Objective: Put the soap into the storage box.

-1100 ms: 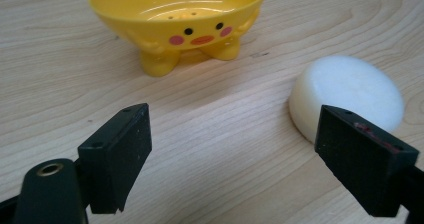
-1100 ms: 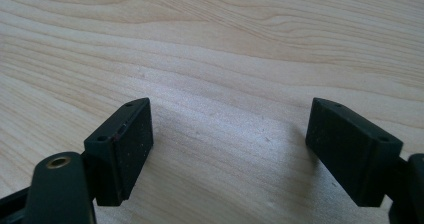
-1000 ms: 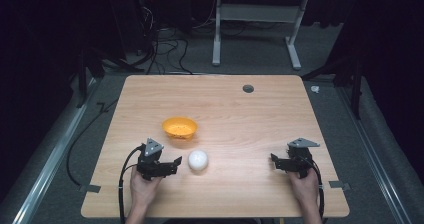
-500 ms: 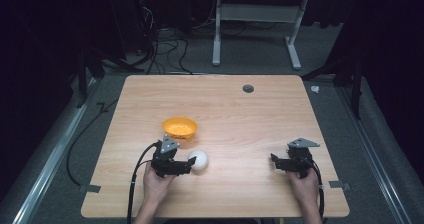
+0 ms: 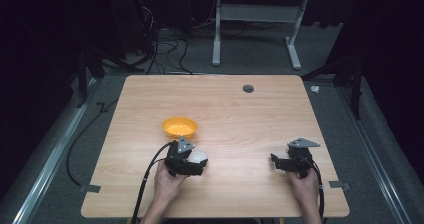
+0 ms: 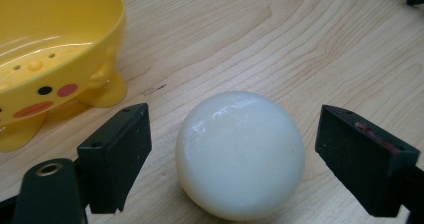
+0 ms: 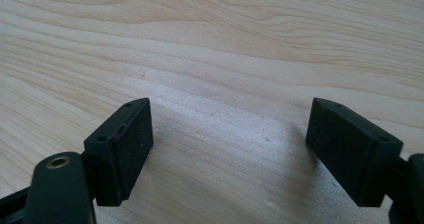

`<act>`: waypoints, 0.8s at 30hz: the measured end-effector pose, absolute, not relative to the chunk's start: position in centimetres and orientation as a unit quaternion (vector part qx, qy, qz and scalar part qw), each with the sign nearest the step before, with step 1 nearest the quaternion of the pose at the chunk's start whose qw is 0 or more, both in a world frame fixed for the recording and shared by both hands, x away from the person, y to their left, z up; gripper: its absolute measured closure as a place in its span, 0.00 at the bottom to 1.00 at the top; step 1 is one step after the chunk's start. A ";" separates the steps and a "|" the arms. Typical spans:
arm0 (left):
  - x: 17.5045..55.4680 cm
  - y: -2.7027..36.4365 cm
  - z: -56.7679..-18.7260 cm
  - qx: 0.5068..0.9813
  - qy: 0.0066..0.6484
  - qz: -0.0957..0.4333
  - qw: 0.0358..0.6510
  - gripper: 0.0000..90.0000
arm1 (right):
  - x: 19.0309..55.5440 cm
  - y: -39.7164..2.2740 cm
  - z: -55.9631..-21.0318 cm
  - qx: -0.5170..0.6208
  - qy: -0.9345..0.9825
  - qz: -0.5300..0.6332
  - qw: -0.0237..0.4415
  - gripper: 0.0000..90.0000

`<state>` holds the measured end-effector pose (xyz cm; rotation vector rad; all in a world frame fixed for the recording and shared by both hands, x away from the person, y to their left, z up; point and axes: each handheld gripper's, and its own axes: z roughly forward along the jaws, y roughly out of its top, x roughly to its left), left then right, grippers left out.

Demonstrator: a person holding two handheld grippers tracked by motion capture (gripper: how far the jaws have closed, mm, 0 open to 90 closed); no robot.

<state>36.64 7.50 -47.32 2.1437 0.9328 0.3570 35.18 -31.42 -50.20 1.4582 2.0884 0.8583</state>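
Both jaws of left gripper (image 6: 230, 149) sitting spread w/ white ball (image 6: 240, 154) between – not touching. Yellow dish (image 6: 50, 54) lying just beyond its left jaw. Right gripper (image 7: 230, 149) – also gaping, over bare table (image 7: 225, 44).

The yellow plastic duck-faced dish (image 6: 47, 59) stands just beyond the glossy white ball (image 6: 240, 154) (bare wooden table (image 5: 260, 119) elsewhere).

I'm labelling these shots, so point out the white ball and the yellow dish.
white ball (image 6: 240, 154), left gripper view, middle of its front.
yellow dish (image 5: 179, 127), high view, centre of its inside.
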 end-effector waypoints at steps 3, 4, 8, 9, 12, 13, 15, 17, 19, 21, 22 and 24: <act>36.8 7.2 -47.6 0.840 0.365 0.141 0.376 0.17 | 35.2 -31.4 -50.2 0.528 0.757 0.311 0.225 0.22; 36.8 7.2 -47.7 0.840 0.366 0.141 0.374 0.17 | 35.2 -31.4 -50.2 0.528 0.757 0.311 0.225 0.22; 37.0 6.9 -48.1 0.845 0.364 0.144 0.365 0.17 | 35.2 -31.4 -50.2 0.528 0.757 0.311 0.225 0.22; 37.0 6.8 -48.2 0.845 0.364 0.144 0.363 0.17 | 35.2 -31.4 -50.2 0.528 0.757 0.311 0.225 0.22; 37.1 6.5 -48.6 0.848 0.365 0.142 0.358 0.17 | 35.2 -31.4 -50.2 0.528 0.757 0.311 0.225 0.22; 37.1 6.5 -48.8 0.847 0.366 0.140 0.358 0.18 | 35.2 -31.4 -50.2 0.528 0.757 0.312 0.225 0.22; 37.1 6.4 -49.1 0.849 0.367 0.138 0.353 0.18 | 35.2 -31.4 -50.2 0.528 0.757 0.312 0.225 0.22; 37.1 6.2 -49.4 0.852 0.366 0.139 0.348 0.18 | 35.2 -31.4 -50.2 0.528 0.757 0.312 0.225 0.22; 37.2 6.1 -49.6 0.854 0.366 0.135 0.344 0.18 | 35.2 -31.4 -50.2 0.528 0.757 0.312 0.225 0.22; 37.2 6.0 -49.8 0.855 0.364 0.133 0.344 0.19 | 35.2 -31.4 -50.2 0.528 0.757 0.312 0.224 0.22; 37.2 5.9 -49.9 0.857 0.361 0.134 0.341 0.19 | 35.2 -31.4 -50.2 0.528 0.757 0.312 0.224 0.22; 37.1 5.8 -50.0 0.858 0.359 0.136 0.342 0.21 | 35.2 -31.4 -50.2 0.528 0.757 0.312 0.224 0.22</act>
